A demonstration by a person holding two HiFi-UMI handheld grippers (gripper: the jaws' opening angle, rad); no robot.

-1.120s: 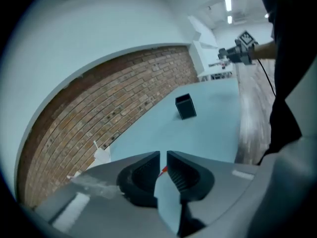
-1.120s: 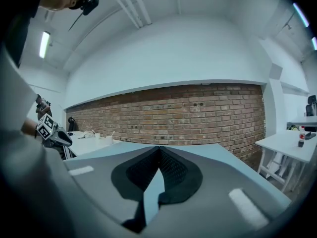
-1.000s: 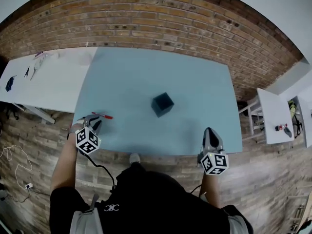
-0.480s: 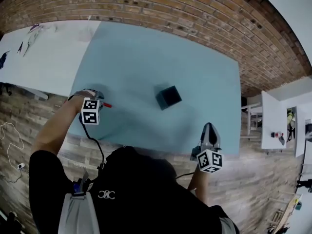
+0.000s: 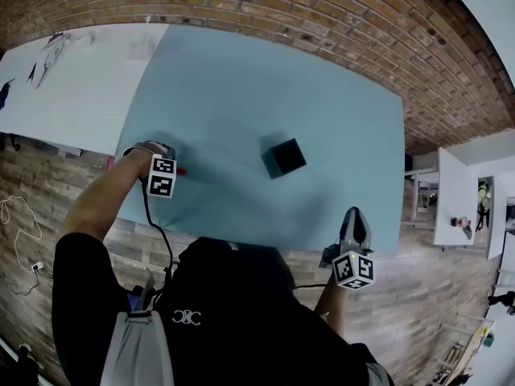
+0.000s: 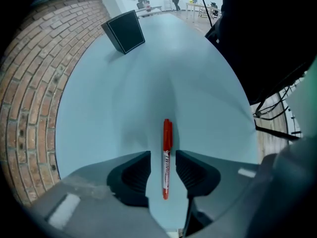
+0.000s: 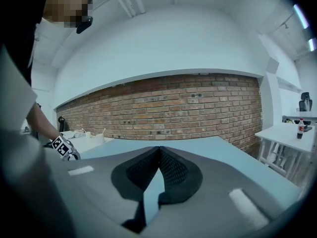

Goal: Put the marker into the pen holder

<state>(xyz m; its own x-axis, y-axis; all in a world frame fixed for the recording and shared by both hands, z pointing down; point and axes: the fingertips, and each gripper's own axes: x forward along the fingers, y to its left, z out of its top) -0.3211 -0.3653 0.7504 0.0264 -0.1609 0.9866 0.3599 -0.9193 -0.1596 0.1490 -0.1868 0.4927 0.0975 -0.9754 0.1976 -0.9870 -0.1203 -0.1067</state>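
A red marker (image 6: 167, 157) lies flat on the blue table (image 5: 322, 95) near its front left edge; in the head view only its red end (image 5: 180, 170) shows. My left gripper (image 6: 163, 168) points straight down over it. Its jaws have just been opening and stand open on either side of the marker, with a gap at each pad. The pen holder (image 5: 284, 158), a dark square box (image 6: 124, 31), stands upright at mid-table, well away from the marker. My right gripper (image 5: 355, 214) hovers at the table's front right edge, shut (image 7: 159, 150) and holding nothing.
A white table (image 5: 64, 95) with small items adjoins the blue one on the left. A small white side table (image 5: 455, 207) with a bottle (image 7: 300, 128) stands to the right. A brick wall runs behind the table, and a cable (image 5: 157, 236) hangs from my left gripper.
My left gripper has come down from beside the marker to stand over it, rolling as it went, so the marker is now mostly hidden in the head view. The right gripper has barely shifted.
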